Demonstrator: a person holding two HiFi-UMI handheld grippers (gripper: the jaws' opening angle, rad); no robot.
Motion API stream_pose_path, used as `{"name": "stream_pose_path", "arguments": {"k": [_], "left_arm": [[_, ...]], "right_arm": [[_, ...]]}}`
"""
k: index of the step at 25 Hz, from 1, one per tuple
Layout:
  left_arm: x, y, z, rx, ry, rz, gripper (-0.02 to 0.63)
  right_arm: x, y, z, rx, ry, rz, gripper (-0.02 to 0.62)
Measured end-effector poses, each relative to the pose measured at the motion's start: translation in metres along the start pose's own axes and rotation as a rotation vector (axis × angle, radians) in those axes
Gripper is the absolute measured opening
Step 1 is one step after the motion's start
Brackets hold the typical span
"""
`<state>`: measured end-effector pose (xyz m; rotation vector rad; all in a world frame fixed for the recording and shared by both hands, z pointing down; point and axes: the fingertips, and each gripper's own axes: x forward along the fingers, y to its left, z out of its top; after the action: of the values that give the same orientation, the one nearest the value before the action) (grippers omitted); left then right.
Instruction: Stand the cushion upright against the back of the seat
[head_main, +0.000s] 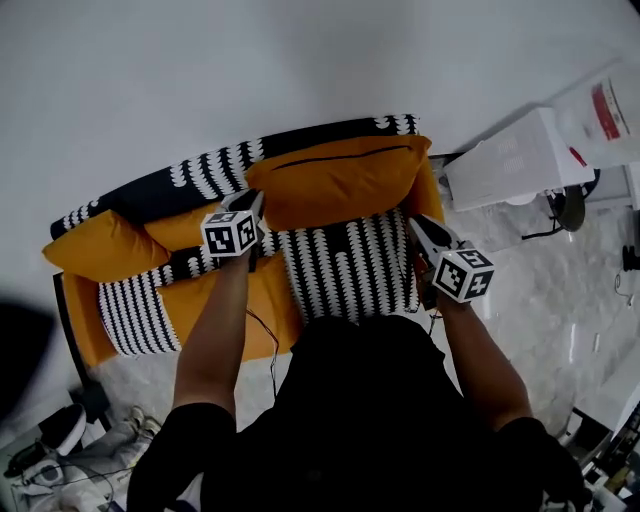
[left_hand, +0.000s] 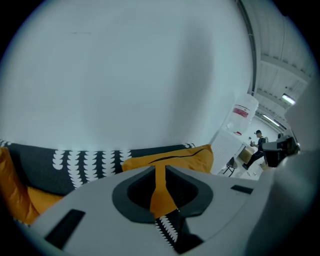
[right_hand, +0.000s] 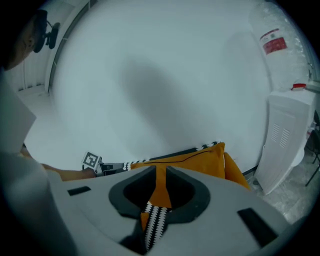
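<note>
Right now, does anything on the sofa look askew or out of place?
The smaller orange cushion at the left end lies slumped at an angle; the large orange cushion stands upright against the backrest.

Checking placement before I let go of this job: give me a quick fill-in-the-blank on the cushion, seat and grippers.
1. The big orange cushion stands upright against the seat's ____.
2. The seat cover is black with a ____ pattern.
3. In the head view, the right gripper, jaws apart and empty, hovers by the big cushion's ____ end.
4. In the head view, a second orange cushion lies at the seat's ____ end.

Missing words: back; white; right; left.
</note>
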<state>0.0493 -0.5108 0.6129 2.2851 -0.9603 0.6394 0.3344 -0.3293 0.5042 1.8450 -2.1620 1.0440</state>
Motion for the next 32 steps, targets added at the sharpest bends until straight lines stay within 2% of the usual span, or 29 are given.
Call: {"name": "stream_pose_path", "arguments": {"k": [4, 7, 12, 16, 23, 29, 32], "left_arm": [[-0.038, -0.04, 0.013, 0.081, -0.045, -0.079, 0.031], [-0.06, -0.081, 0.016, 0.11, -0.057, -0.169, 0.018], [-0.085, -0.164, -0.001, 0.164, -0.035, -0.333, 0.017], [-0.105, -0.211, -0.016, 0.202, -0.03, -0.405, 0.017], [-0.146, -0.246, -0.04, 0.188, -0.07, -0.399, 0.017], [-0.184, -0.278, -0.059, 0.16, -0.136, -0.345, 0.017], [-0.207, -0.3, -0.08, 0.133, -0.161, -0.319, 0.017]], "right_arm": [[-0.027, 0.023, 0.014, 0.077, -0.077, 0.053, 0.048], [-0.044, 0.041, 0.017, 0.026, -0.094, 0.093, 0.037], [-0.059, 0.07, -0.002, -0.074, -0.048, 0.143, 0.037], [-0.062, 0.084, -0.016, -0.099, -0.026, 0.165, 0.037], [-0.079, 0.115, -0.037, -0.15, -0.006, 0.251, 0.037], [-0.129, 0.134, -0.07, -0.168, 0.008, 0.33, 0.037], [-0.162, 0.134, -0.095, -0.189, 0.013, 0.342, 0.037]]}}
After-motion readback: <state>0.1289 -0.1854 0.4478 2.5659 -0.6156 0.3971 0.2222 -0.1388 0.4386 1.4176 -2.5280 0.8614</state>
